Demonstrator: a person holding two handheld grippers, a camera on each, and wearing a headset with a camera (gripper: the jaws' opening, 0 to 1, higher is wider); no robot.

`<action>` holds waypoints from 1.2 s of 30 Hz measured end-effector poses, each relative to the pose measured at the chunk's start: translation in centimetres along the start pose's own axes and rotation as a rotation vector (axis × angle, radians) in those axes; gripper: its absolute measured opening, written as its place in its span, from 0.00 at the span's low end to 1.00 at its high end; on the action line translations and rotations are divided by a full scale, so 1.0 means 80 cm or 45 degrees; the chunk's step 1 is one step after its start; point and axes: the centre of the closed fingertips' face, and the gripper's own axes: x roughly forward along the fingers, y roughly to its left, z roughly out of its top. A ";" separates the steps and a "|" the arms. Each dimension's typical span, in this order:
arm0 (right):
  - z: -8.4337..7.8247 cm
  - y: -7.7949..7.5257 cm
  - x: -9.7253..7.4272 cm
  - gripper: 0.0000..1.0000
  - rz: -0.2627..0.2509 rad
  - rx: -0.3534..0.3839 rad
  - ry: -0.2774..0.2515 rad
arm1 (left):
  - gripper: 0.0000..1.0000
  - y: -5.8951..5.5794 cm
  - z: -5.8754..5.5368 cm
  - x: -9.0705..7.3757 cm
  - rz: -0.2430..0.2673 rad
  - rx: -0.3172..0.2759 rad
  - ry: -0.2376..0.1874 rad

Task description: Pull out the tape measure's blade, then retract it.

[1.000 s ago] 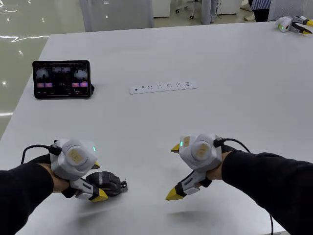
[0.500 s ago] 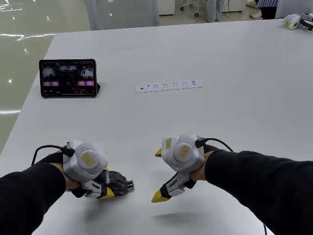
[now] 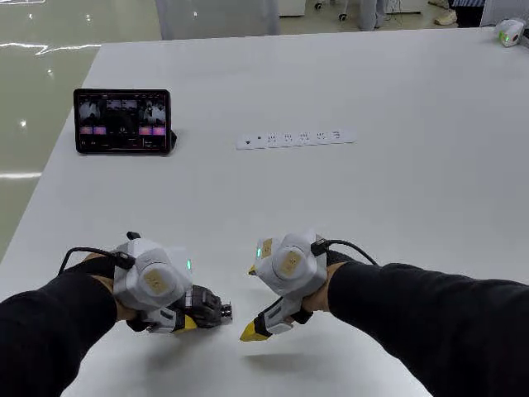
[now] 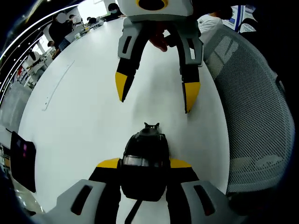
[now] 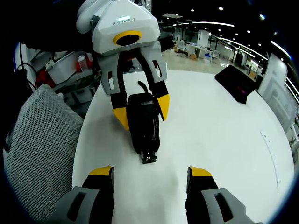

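Observation:
A black tape measure (image 3: pixel 208 307) rests low over the white table (image 3: pixel 331 198), with my left gripper (image 3: pixel 183 319) shut on its case. In the left gripper view the case (image 4: pixel 145 161) sits between the yellow fingertips (image 4: pixel 108 163), its blade hook pointing forward. My right gripper (image 3: pixel 250 301) stands open just right of the tape measure, facing it, with nothing between its fingers. From the right gripper view, the hook end (image 5: pixel 149 158) lies a short way ahead of the open right gripper (image 5: pixel 149 171). The blade looks retracted.
A tablet (image 3: pixel 122 121) with a lit screen stands at the back left. A white power strip (image 3: pixel 296 138) lies mid-table. Another gripper (image 3: pixel 512 33) rests at the far right corner. A grey mesh chair (image 4: pixel 252 116) is beside the table's near edge.
My right gripper has moved left, closing much of the gap to the tape measure's hook end. The left gripper keeps its hold; the head camera has shifted.

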 end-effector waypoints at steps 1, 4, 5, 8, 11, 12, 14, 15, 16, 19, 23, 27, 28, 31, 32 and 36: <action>0.000 0.000 0.003 0.57 0.004 -0.004 0.003 | 0.32 0.000 0.000 0.000 0.002 -0.005 -0.007; 0.003 0.000 0.007 0.51 0.004 -0.022 0.001 | 0.32 0.000 0.000 0.000 -0.002 -0.010 -0.016; 0.004 0.000 0.009 0.50 0.003 -0.027 -0.001 | 0.32 0.000 0.000 0.000 -0.005 -0.009 -0.018; 0.005 0.002 0.014 0.43 0.018 -0.054 0.002 | 0.32 0.000 0.000 0.000 -0.019 -0.015 -0.025; -0.001 0.002 0.021 0.37 0.035 -0.068 0.024 | 0.32 0.000 0.000 0.000 -0.027 -0.027 -0.038; -0.003 0.002 0.023 0.36 0.036 -0.072 0.031 | 0.32 0.000 0.000 0.001 -0.028 -0.029 -0.040; -0.003 0.004 0.026 0.33 0.050 -0.081 0.033 | 0.32 0.000 0.000 0.001 -0.033 -0.034 -0.043; -0.003 0.004 0.028 0.32 0.056 -0.081 0.034 | 0.32 0.000 0.000 0.001 -0.036 -0.035 -0.043; -0.003 0.004 0.030 0.33 0.061 -0.084 0.032 | 0.32 0.000 0.000 0.002 -0.040 -0.036 -0.042; 0.001 0.001 0.036 0.29 0.057 -0.101 0.033 | 0.32 0.001 0.000 0.003 -0.055 -0.037 -0.040; 0.009 0.000 0.044 0.23 0.065 -0.103 0.017 | 0.33 0.000 0.000 0.004 -0.055 -0.035 -0.035; 0.007 0.004 0.051 0.17 0.082 -0.144 0.045 | 0.33 0.000 0.000 0.004 -0.054 -0.042 -0.046; 0.005 0.003 0.053 0.16 0.079 -0.147 0.053 | 0.33 0.000 0.000 0.005 -0.053 -0.044 -0.049; 0.005 0.002 0.055 0.14 0.080 -0.139 0.062 | 0.33 0.000 0.000 0.005 -0.056 -0.049 -0.053; 0.007 0.003 0.056 0.13 0.089 -0.128 0.057 | 0.33 0.000 0.000 0.005 -0.056 -0.050 -0.054; 0.006 0.004 0.056 0.13 0.097 -0.127 0.066 | 0.33 0.000 0.000 0.006 -0.054 -0.055 -0.055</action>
